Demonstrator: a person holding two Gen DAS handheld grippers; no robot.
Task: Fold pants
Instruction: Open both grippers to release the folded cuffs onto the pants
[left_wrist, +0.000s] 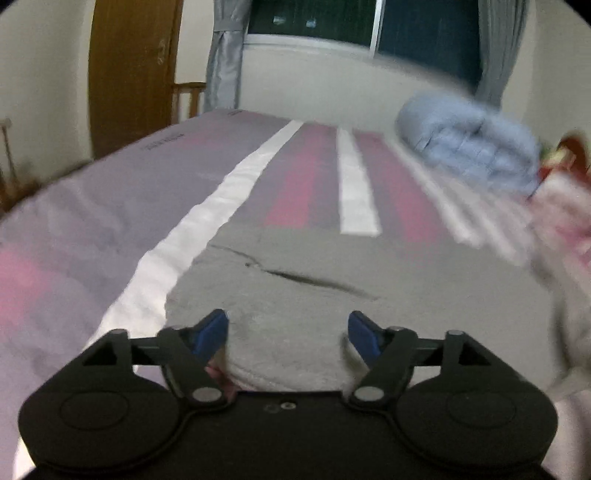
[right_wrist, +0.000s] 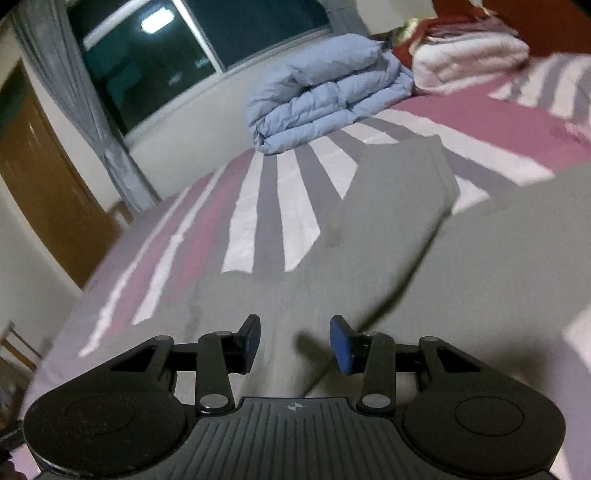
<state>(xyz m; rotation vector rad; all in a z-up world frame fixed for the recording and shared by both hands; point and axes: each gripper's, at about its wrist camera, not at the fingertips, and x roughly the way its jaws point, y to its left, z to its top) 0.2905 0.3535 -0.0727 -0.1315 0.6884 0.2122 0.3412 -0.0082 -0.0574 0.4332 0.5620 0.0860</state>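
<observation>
Dim indoor light, heavy motion blur, fisheye-bent edges, lamp glare in window (right_wrist: 155, 22).

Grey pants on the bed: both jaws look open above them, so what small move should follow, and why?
Probably lower the left gripper and close on the near edge of the grey pants: its jaws stand open with fabric between them, nothing gripped, while the right gripper is open too.

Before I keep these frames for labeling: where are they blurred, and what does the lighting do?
Left wrist view: motion smear on the right, blue duvet streaked; grey pants softer but readable. Right wrist view: sharper, duvet crisp, edges smeared; ceiling light glares in the dark window; right gripper casts shadow on the pants.
</observation>
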